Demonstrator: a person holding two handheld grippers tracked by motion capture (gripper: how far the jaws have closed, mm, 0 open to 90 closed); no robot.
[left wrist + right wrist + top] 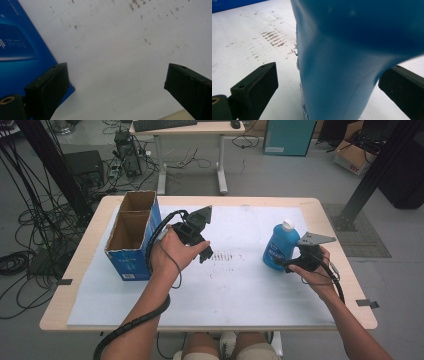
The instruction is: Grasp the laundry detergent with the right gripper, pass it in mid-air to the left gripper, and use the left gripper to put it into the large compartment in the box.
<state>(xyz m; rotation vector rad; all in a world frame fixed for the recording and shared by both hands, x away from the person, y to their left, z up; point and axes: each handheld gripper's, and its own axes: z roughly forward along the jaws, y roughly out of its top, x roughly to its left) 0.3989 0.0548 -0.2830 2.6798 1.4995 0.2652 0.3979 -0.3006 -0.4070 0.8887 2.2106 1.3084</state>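
The right gripper (286, 265) is reaching in at the blue bottle (278, 246), which is standing upright on the white sheet (240, 290) near the table's right side, its white cap (287, 224) on top. In the right gripper view the bottle (352, 62) is sitting between the two jaws: the left jaw is standing clear of the bottle's wall with sheet showing in the gap, while the right jaw is lying just beside or against the bottle's flank, and which of the two cannot be told. The jaws are spread wide and are not pinching the bottle. The left gripper (206, 254) is hovering over the sheet just right of the box (131, 237), an open cardboard carton with blue sides that is standing near the table's left edge. In the left gripper view its jaws are gaping wide with nothing between them, only bare sheet (120, 62) flecked with brown scuffs, and the box's blue side (20, 55) is rising just behind the left jaw. The scuffed patch (227, 257) is lying on the sheet between the two grippers. The bottle and the box are standing well apart.
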